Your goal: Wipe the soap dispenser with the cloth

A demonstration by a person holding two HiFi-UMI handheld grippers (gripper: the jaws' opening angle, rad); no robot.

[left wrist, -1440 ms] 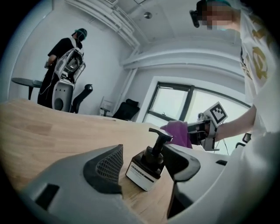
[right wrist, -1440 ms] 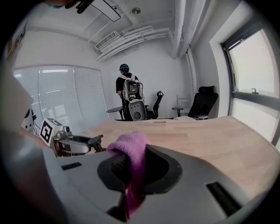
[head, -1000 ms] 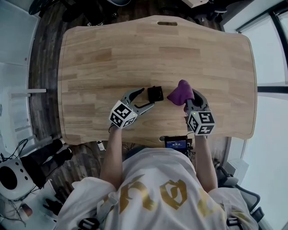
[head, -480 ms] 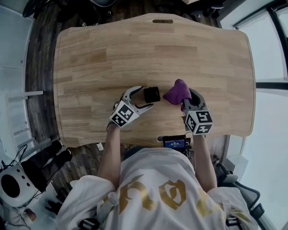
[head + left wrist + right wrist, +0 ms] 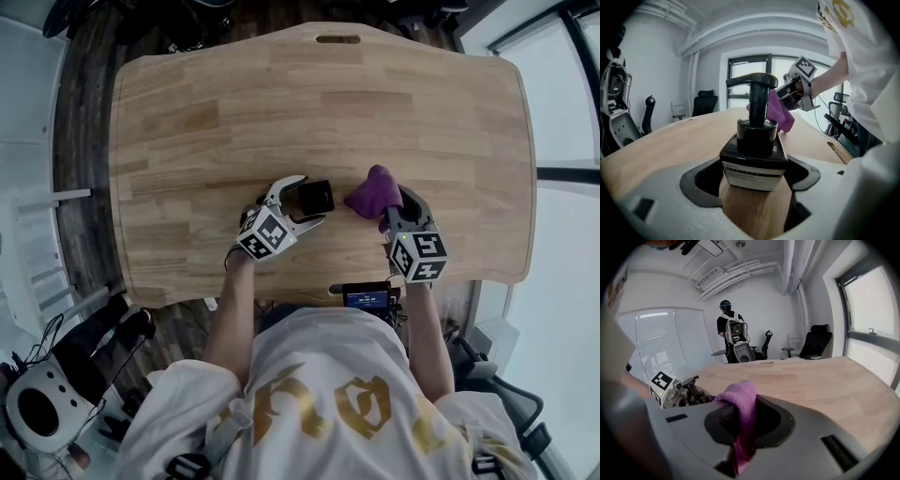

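closing in on the soap dispenser [image 5: 317,196], our left tool [image 5: 309,200] has slid forward and dipped since a second ago, and its jaws have spread to their widest. back then the dispenser stood just beyond the tips. now it stands upright between them, with the jaws flanking its square base and, as far as we can see, not yet pressing on it. in the head view the tool comes in from about 8 o'clock of the bottle. our right tool [image 5: 398,202] has hardly shifted: it stays clamped on the purple cloth [image 5: 373,192], which bunches out of the jaws near the dispenser at its 3 o'clock, apart from it. the dispenser itself sits where it did, near the middle of the wooden surface [image 5: 234,112], a little toward our edge. we read this as the bracing step: the left tool has yet to close on the base to steady the bottle, and only then can the cloth go to it. no wiping has begun, we judge.
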